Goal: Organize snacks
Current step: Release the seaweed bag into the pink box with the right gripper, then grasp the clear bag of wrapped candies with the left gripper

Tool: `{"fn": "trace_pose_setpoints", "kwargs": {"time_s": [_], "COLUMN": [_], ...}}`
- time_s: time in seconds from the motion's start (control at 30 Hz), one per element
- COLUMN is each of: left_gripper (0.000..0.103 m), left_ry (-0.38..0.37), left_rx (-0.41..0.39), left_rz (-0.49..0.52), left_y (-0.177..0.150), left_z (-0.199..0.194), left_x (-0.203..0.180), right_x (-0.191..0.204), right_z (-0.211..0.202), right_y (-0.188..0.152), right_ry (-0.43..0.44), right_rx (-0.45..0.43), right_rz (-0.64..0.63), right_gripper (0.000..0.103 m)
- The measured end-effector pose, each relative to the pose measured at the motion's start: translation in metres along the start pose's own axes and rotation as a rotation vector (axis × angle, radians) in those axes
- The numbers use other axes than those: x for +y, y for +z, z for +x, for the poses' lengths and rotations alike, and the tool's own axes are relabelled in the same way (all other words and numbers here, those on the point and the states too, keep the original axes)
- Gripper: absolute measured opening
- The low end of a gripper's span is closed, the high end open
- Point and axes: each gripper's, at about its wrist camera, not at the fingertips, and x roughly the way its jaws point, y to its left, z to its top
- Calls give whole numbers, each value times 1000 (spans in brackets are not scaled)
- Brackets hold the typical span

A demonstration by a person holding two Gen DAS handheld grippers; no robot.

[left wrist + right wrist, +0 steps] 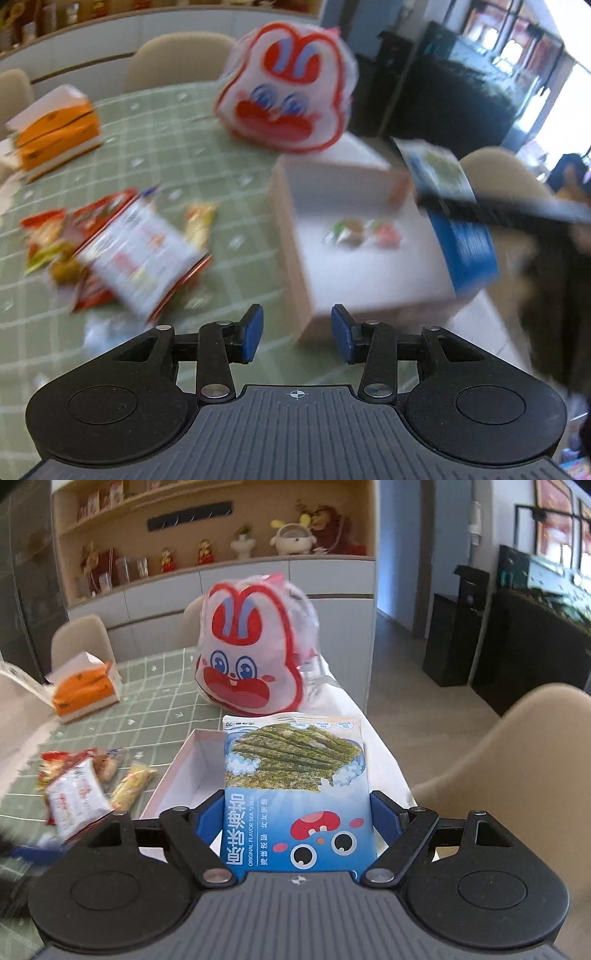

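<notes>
My right gripper point(297, 812) is shut on a blue seaweed snack packet point(295, 794) and holds it upright over the near edge of an open white box point(192, 760). In the left wrist view the same packet point(454, 214) hangs over the box's right side. The box point(321, 280) holds two small wrapped snacks point(364, 230). My left gripper point(297, 332) is open and empty, above the table just left of the box's near corner. A pile of snack packets point(122, 254) lies on the green checked tablecloth to the left; it also shows in the right wrist view point(85, 790).
A white and red rabbit-face bag point(288, 88) stands behind the box, also in the right wrist view point(251, 657). An orange tissue box point(55, 136) sits at the far left. Beige chairs point(517, 768) surround the table. The table edge runs close on the right.
</notes>
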Motion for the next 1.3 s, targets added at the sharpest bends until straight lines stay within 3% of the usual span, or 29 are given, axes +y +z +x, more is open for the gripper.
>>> {"fn": "trace_pose_setpoints", "kwargs": {"time_s": [0.1,0.3,0.43,0.53,0.63,0.73,0.83,0.97,1.1,1.17,1.3], "left_gripper": [46,46,46,46,46,46,46,46,46,46,46], "left_ry": [60,111,98,79,37,0,1,23,30,11,-34], "left_rx": [26,14,17,20,21,11,28,38,32,13,-56], "left_rz": [-2,-71,-65,-66,-91,-90,-81,-117,-188,-188,-219], "left_y": [-13,-26,-30,-30,-34,-42,-51,-54,-44,-34,-6], "left_z": [-10,-30,-35,-32,-30,-31,-28,-23,-14,-10,3], "left_x": [10,34,40,44,52,61,75,104,135,145,161], "right_x": [17,48,47,38,33,36,42,50,80,96,118], "right_z": [34,91,77,58,45,37,20,-12,-37,-40,-46], "right_y": [6,-15,-13,-9,-3,-2,-6,-13,-33,-43,-59], "right_ry": [5,10,-1,45,97,94,-12,-21,-89,-92,0], "right_rx": [34,305,258,225,242,262,167,43,-54,-40,46], "right_rz": [-30,-102,-85,-48,-54,-84,-86,-48,-114,-135,-84], "right_gripper": [85,85,85,87,88,88,88,88,88,88,88]}}
